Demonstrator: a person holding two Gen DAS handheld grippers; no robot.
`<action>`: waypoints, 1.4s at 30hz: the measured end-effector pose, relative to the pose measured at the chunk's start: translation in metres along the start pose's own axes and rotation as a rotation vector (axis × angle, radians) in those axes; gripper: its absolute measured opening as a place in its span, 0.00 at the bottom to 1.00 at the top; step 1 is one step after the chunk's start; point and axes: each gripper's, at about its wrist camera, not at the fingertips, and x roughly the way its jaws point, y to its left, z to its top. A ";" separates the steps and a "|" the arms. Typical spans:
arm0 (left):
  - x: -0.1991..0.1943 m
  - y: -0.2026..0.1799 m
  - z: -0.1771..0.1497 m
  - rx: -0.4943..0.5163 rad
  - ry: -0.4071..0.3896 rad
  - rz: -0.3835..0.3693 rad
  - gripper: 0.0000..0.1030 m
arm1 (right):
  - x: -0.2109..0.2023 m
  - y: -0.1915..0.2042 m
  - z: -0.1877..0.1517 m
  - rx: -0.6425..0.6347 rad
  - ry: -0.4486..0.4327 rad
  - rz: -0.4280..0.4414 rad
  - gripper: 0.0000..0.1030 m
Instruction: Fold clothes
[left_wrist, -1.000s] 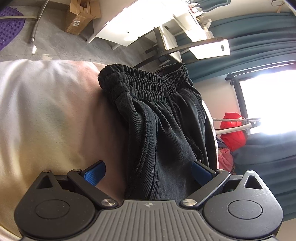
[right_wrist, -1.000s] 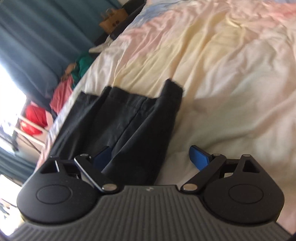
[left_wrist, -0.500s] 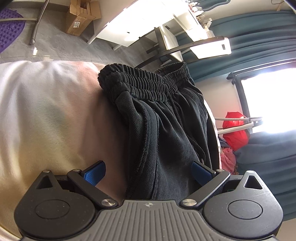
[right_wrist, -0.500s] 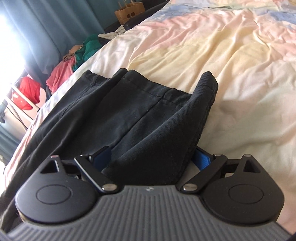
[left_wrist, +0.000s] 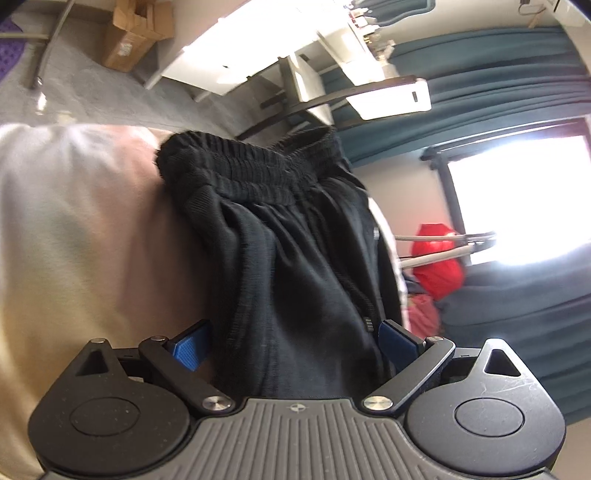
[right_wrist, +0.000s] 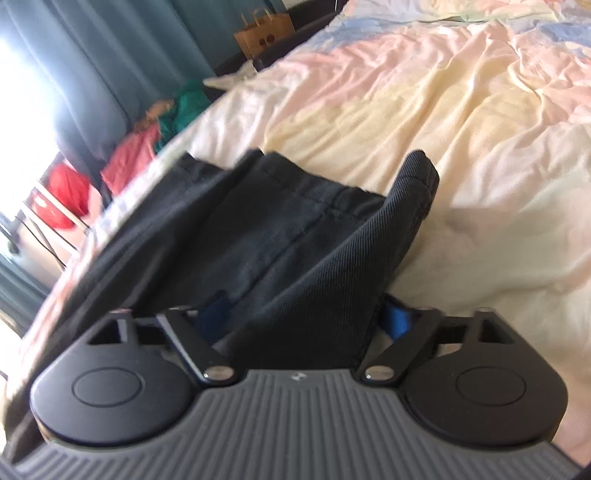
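On the pastel bedspread (right_wrist: 461, 122) lay the black shorts (left_wrist: 295, 266) — my left gripper (left_wrist: 295, 345) stood spread around the waist end, my right gripper (right_wrist: 306, 314) was closing on the hem end, cloth between its jaws.

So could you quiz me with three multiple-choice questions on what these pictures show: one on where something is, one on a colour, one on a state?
1. Where do the black shorts lie?
A. on the pastel bedspread
B. on the floor
C. on a chair

2. What colour are the pads inside the tongs?
A. red
B. blue
C. green

3. How does the left tongs stand on the shorts?
A. clamped tight on the waistband
B. open, with cloth between its pads
C. far from the cloth

Answers:
1. A, bedspread shows all round the shorts.
2. B, blue shows on both sides of the cloth.
3. B, the pads stand wide apart either side of the fabric.
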 end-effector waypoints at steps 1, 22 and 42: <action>0.004 0.002 0.000 -0.018 0.012 0.000 0.92 | -0.001 -0.004 0.001 0.033 -0.010 0.046 0.73; 0.034 0.008 0.010 -0.038 0.022 -0.001 0.08 | -0.007 -0.022 0.011 0.253 -0.032 0.115 0.08; 0.056 -0.135 0.069 0.183 -0.036 -0.141 0.06 | -0.021 0.076 0.079 0.102 -0.115 0.144 0.07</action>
